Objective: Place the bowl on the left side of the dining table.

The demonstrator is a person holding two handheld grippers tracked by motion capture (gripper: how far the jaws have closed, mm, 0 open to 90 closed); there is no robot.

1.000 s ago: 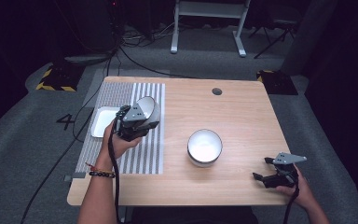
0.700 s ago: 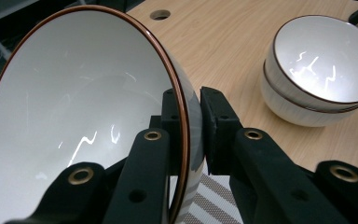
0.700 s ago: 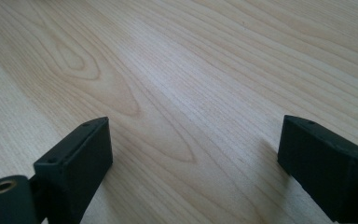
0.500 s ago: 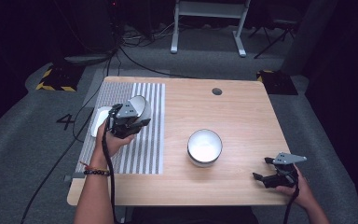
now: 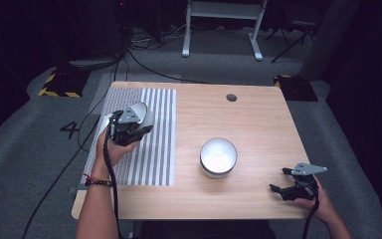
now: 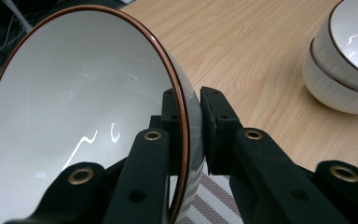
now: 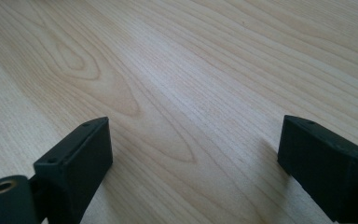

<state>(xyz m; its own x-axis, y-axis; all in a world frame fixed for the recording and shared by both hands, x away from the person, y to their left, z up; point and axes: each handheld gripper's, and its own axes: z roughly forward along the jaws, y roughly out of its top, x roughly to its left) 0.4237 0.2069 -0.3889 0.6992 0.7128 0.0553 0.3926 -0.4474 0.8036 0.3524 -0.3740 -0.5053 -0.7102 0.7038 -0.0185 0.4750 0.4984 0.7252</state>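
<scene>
My left gripper (image 5: pixel 137 122) is shut on the wall of a white bowl with a brown rim (image 5: pixel 143 112), held tilted on its side above the striped mat (image 5: pixel 151 149). In the left gripper view its jaws (image 6: pixel 191 116) pinch the rim of the bowl (image 6: pixel 74 116), one pad inside and one outside. Two stacked white bowls (image 5: pixel 219 157) stand at the table's middle, to the right of the held bowl, and appear again as the stack (image 6: pixel 349 60). My right gripper (image 5: pixel 282 180) rests open near the front right corner, with bare wood between its jaws (image 7: pixel 193 149).
The wooden table (image 5: pixel 258 124) has a round cable hole (image 5: pixel 231 97) at the back. The grey striped mat covers its left part. Dark floor, cables and a white stand (image 5: pixel 224 20) lie beyond the far edge.
My left hand has carried the bowl to the left and slightly lower over the mat. The right gripper has stayed where it was.
</scene>
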